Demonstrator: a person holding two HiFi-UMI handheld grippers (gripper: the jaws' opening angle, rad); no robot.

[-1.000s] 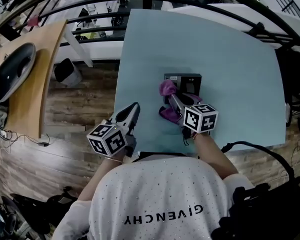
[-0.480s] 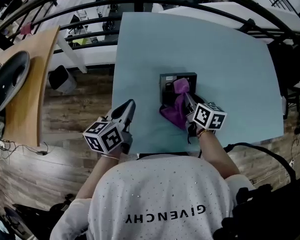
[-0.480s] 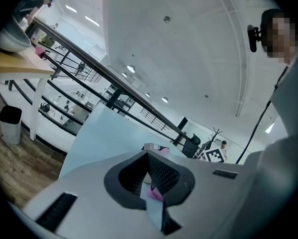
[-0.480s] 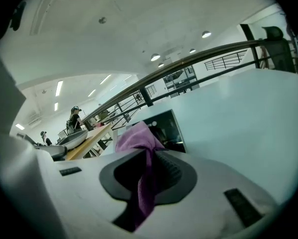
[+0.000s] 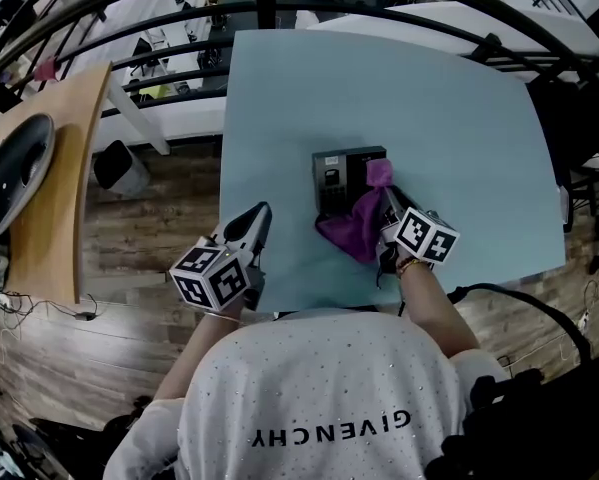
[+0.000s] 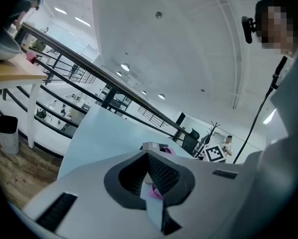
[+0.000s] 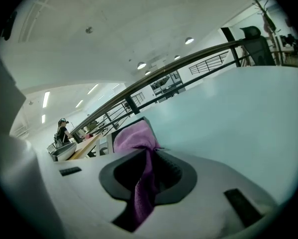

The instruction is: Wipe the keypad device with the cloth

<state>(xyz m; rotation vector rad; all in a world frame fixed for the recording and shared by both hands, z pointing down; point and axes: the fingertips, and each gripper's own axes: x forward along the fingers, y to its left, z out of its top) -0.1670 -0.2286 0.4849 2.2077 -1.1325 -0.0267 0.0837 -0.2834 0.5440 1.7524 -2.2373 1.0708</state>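
Purple fabric cloth [image 5: 357,224] held on the dark boxy keypad device [image 5: 339,172] at the pale blue tabletop's [image 5: 459,118] middle.
The right tongs [image 5: 388,199], angled forward-left, are clamped on the cloth; the left tongs [image 5: 255,226], nearly closed and empty, are pointed forward above the near-left corner.

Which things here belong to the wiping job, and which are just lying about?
Job: keypad device; purple cloth; right tool, shut on the cloth.
Lying about: bin on the floor; wooden side table; left tool, shut and empty.
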